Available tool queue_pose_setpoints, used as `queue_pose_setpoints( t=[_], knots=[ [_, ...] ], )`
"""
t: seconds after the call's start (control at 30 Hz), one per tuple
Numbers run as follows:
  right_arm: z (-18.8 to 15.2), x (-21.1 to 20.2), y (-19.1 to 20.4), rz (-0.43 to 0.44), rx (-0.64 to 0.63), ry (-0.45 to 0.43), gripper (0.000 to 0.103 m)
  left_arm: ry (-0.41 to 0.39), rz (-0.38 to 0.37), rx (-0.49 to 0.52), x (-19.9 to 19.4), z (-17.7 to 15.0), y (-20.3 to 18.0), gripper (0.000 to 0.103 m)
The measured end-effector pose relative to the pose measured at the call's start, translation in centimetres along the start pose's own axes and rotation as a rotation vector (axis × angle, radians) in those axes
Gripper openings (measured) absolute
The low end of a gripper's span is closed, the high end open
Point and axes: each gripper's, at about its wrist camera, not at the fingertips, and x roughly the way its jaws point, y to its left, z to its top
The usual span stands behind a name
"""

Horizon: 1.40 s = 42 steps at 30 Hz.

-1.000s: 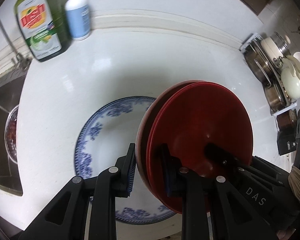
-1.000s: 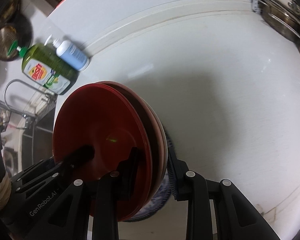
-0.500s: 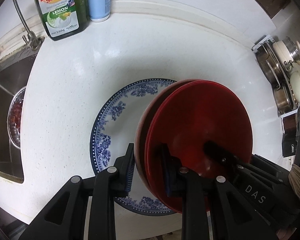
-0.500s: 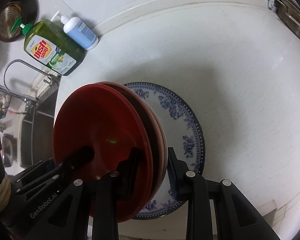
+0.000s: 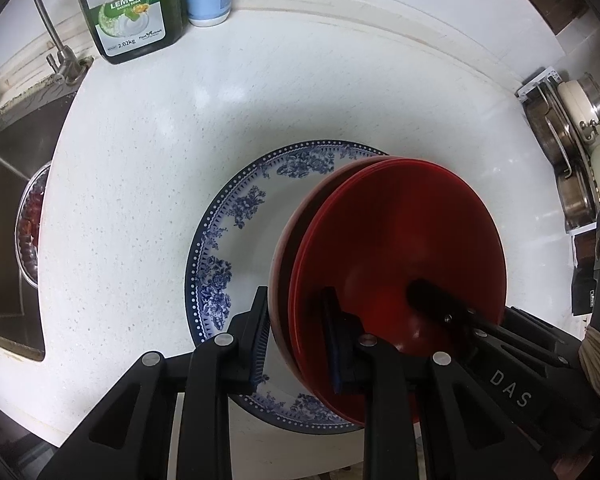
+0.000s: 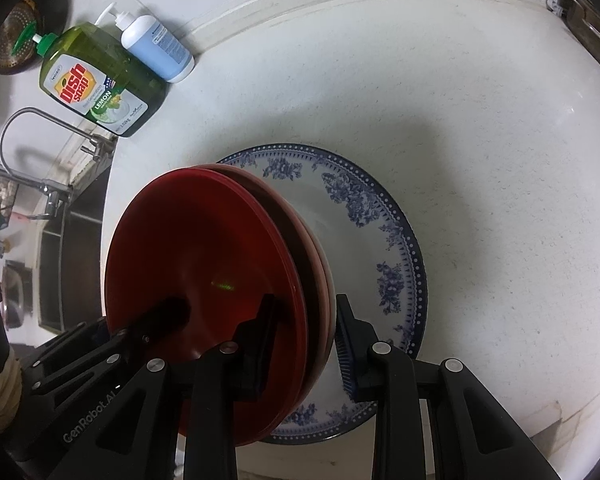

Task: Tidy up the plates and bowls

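The pair of red plates (image 5: 404, 264) hangs above the blue-patterned plate (image 5: 236, 248) that lies flat on the white countertop (image 5: 140, 168) at the centre of both views; the step in hand looks like setting the reds down onto it as a stack. To do it well, I'd say both hands should sink together, keep the stack level, centre it over the blue plate's well, and let go only once the lower rim rests evenly; releasing one side early could tip it or clatter it against the china.

The left gripper (image 5: 296, 340) has its jaws drawn in narrowly, clamped on the near rim of the stack, one pad under the paler lower plate and one inside the top plate; the right gripper (image 6: 308, 340) pinches the opposite rim in the same way. The dish soap bottle (image 6: 100, 88) and sink (image 5: 4, 216) sit in the upper left, well apart.
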Motion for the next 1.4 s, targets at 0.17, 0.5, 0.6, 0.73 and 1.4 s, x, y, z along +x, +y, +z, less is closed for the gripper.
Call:
queue_pose_setpoints(
  t=[0.17,0.5,0.6,0.73,1.4],
  knots=[
    [0.0,0.1,0.4,-0.019,-0.022,-0.007,0.029,-0.002,-0.004,-0.002,0.3,0.0,0.2,0.024],
    [-0.2,-0.6,0.9,-0.028,-0.049,-0.049,0.032,-0.059,-0.001,0.025,-0.7,-0.3,1.1,0.040],
    [-0.4,-1.6,1.4,-0.052,-0.062,-0.079,0.046,-0.111,0.025,0.044,-2.0,-0.7,1.3,0.053],
    [-1.6,-4.2,2.2,-0.096,-0.074,-0.151,0.054,-0.191,0.066,0.079,-4.1,-1.6,1.6,0.064],
    [-11.5,-12.0,1.2,-0.236,-0.113,-0.577,0.077,-0.545,0.220,0.129,-9.6,-11.8,0.9,0.089]
  ],
)
